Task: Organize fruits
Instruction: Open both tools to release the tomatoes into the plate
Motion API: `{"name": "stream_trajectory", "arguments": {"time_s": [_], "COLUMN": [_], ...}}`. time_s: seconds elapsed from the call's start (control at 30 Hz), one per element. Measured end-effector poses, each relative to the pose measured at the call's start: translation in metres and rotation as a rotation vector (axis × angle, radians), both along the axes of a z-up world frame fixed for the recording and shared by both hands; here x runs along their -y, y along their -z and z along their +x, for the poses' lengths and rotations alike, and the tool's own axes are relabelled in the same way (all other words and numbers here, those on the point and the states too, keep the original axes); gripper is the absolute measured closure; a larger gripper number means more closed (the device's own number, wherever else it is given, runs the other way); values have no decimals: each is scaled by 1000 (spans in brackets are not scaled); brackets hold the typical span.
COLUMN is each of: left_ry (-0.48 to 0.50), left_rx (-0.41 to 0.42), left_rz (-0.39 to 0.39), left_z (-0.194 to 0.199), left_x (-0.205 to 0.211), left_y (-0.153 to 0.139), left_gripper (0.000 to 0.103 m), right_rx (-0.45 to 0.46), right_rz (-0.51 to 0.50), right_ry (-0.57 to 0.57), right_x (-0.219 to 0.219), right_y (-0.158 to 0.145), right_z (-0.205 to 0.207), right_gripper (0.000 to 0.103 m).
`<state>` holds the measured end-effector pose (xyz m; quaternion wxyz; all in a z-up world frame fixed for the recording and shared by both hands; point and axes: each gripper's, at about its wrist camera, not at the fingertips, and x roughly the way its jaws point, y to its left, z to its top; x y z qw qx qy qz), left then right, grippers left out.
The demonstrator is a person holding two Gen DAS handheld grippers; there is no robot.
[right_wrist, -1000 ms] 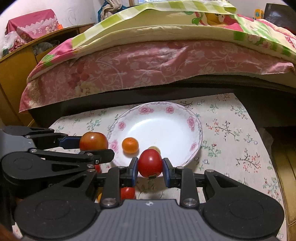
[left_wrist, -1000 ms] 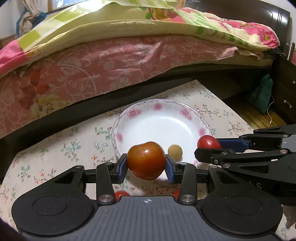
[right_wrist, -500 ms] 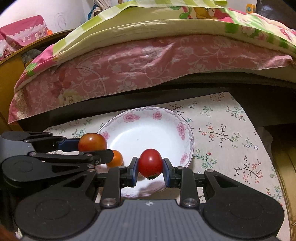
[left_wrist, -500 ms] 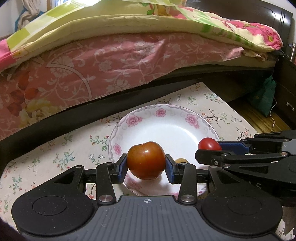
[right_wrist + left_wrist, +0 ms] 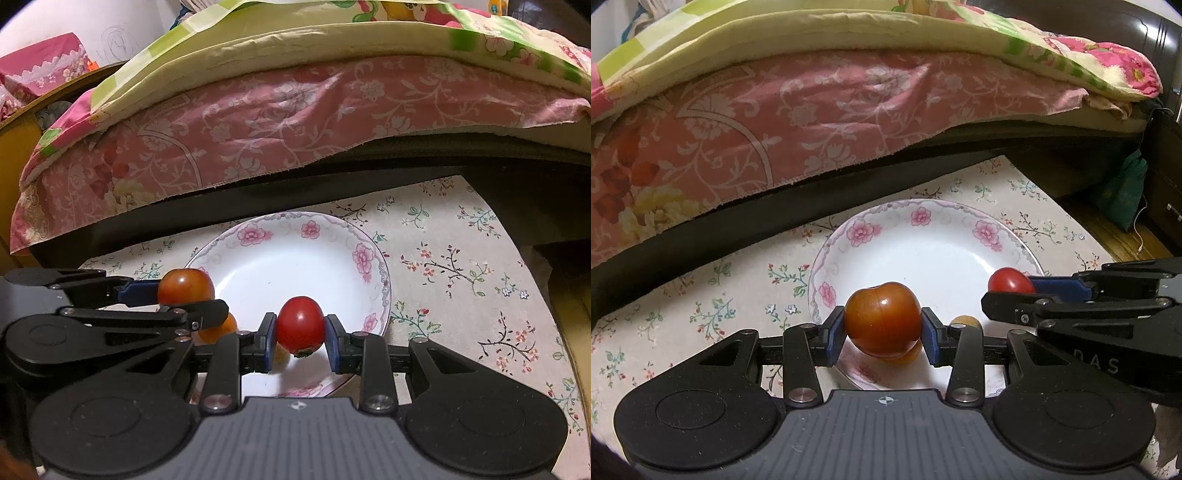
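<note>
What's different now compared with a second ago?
Both tools have carried their fruit forward over the plate: the left tool with the large tomato, the right tool with the small tomato. The loose orange fruit and the yellowish fruit now sit nearly hidden behind the tools. Unchanged: both grips stay shut, nothing released, and the plate holds nothing.

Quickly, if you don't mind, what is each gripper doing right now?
Left gripper: closed on the large orange-red tomato.
Right gripper: closed on the small red tomato.
</note>
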<state>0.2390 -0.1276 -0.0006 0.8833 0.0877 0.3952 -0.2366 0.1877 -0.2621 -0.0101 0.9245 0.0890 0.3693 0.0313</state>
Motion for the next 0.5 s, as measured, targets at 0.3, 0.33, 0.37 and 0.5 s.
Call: {"name": "stream_trajectory", "arguments": {"time_s": [0.3, 0.33, 0.37, 0.5], "left_ry": [-9, -10, -11, -16], "left_rx": [1, 8, 13, 24], "left_rz": [-3, -2, -1, -9], "left_z": [1, 0, 0, 1], "left_x": [0, 0, 0, -2], "left_y": [0, -1, -2, -4], "left_gripper": [52, 50, 49, 44], "right_rx": [10, 13, 13, 20], "right_rz": [-6, -8, -8, -2], "right_ry": [9, 9, 10, 17], "right_x": [0, 0, 0, 2], "right_y": [0, -1, -1, -2], "right_z": [0, -1, -1, -1], "right_gripper": [73, 73, 73, 72]}}
